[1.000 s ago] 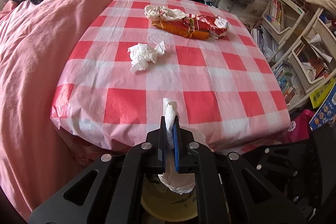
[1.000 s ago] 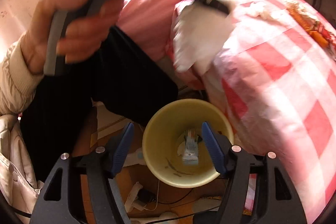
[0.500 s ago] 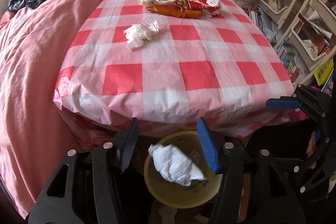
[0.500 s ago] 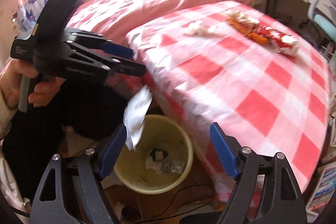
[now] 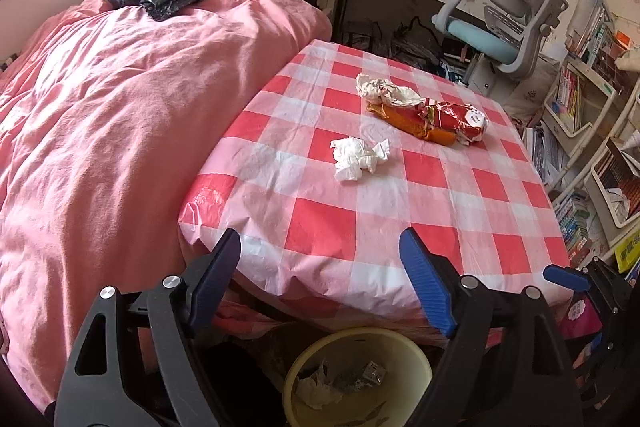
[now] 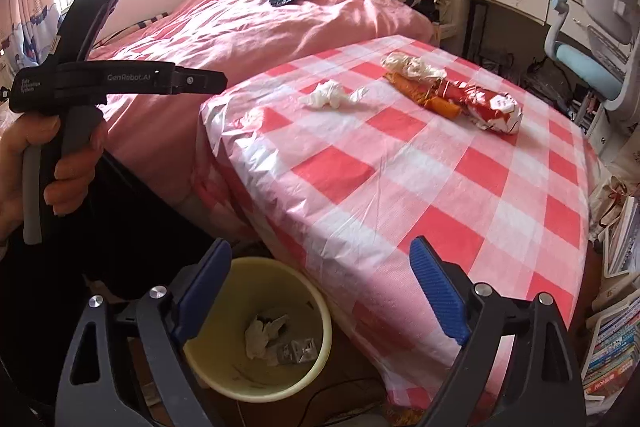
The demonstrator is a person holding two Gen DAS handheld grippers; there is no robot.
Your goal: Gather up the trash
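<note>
Two grippers are up by the near edge of the checked table point(image 5: 400, 203), both empty. On the far left of the right wrist view, a hand point(image 6: 48, 163) grips the handle of the left gripper point(image 5: 320, 255); in its own view its blue-padded jaws are spreading apart, already wide, with nothing between them and touching nothing, only the tablecloth's edge showing through the gap. Below that gap sits the yellow bin point(image 5: 404, 343), tucked against the table's near side, with a crumpled tissue point(image 5: 316, 389) and a silvery wrapper point(image 5: 360, 375) lying inside. To the right, the right gripper point(image 6: 320, 267) is likewise widening its jaws and holds nothing; the bin's rim shows beneath its left finger. On the tabletop, well beyond both sets of fingers, a white tissue wad point(image 5: 358, 157) lies near the middle. Further right and farther back lies a crumpled paper wrapper point(image 5: 386, 91), touching an orange packet point(image 5: 412, 125) and a red snack bag point(image 5: 456, 119) bunched together. Left of the table a pink duvet point(image 5: 120, 115) covers the bed
</note>
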